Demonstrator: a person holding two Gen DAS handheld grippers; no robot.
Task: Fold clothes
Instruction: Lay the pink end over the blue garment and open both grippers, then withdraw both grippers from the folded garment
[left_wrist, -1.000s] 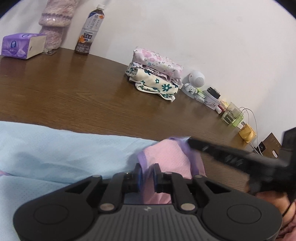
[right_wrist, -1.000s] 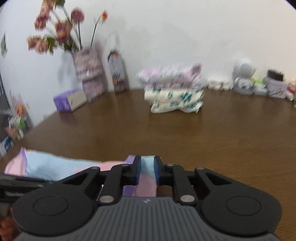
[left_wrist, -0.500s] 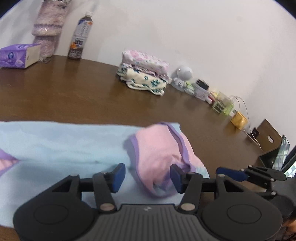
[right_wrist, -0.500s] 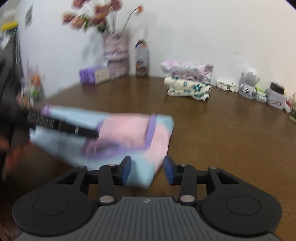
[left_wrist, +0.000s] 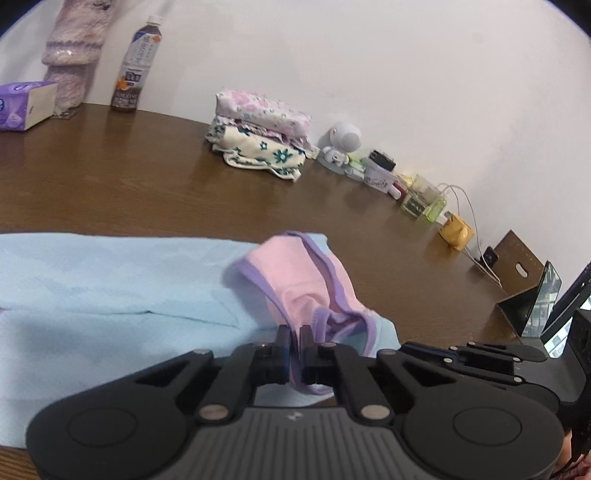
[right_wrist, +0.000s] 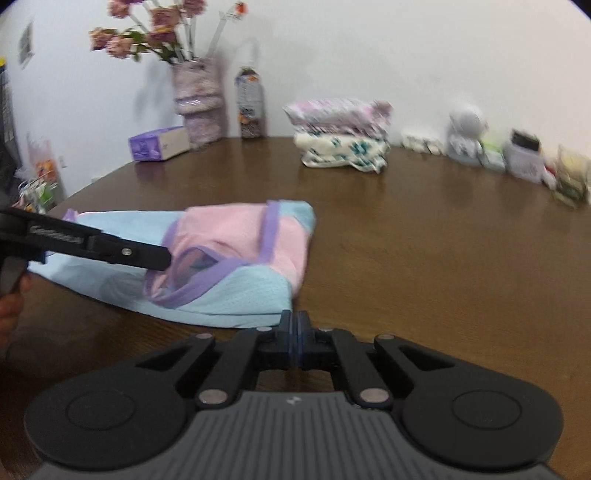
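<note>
Left wrist view shows your left gripper (left_wrist: 294, 345), wide half a second ago, now pinching the garment (left_wrist: 110, 295)'s purple-trimmed pink sleeve on the table (left_wrist: 129, 184); your right gripper (right_wrist: 294, 332) has closed empty beside the hem, so another fold looks likely.

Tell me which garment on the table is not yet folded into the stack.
The light blue and pink garment with purple trim, lying loose near the grippers; the left gripper pinches its trim. The two floral pieces sit folded and stacked by the wall.
</note>
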